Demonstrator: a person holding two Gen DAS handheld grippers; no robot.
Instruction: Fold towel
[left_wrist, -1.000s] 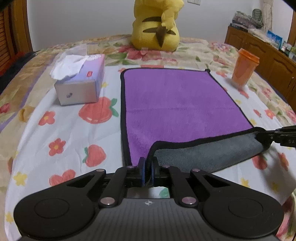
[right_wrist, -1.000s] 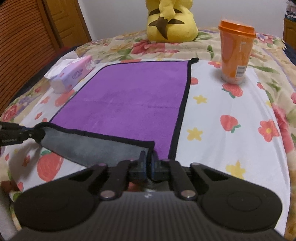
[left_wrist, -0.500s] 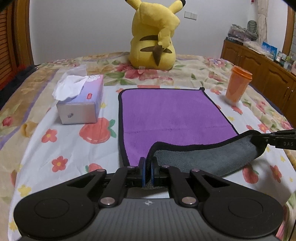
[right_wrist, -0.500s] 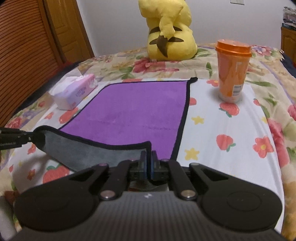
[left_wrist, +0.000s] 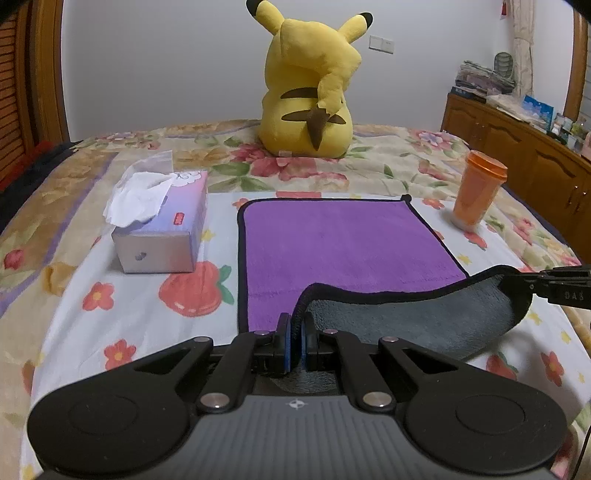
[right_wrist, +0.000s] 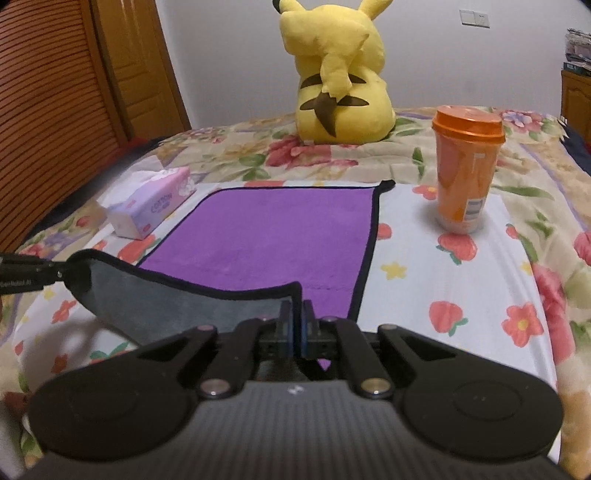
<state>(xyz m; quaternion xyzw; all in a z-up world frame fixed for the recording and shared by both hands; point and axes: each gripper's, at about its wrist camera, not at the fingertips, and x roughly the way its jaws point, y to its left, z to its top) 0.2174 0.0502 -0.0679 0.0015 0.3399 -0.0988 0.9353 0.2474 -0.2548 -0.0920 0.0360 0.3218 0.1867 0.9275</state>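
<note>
towel (left_wrist: 343, 240): purple, black-edged, grey underside
pose: far part flat — near edge lifted, grey showing

"DAS" on right claw (left_wrist: 517, 286)

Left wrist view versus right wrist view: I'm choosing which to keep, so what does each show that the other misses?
Only the left wrist view shows the wooden sideboard with clutter on top. Only the right wrist view shows the slatted wooden door and the cup's label. Both show the purple towel, its grey underside lifted at the near edge, pinched at one corner by the left hand-held gripper and at the other by the right hand-held gripper, plus tissue box, orange cup and yellow plush.
</note>
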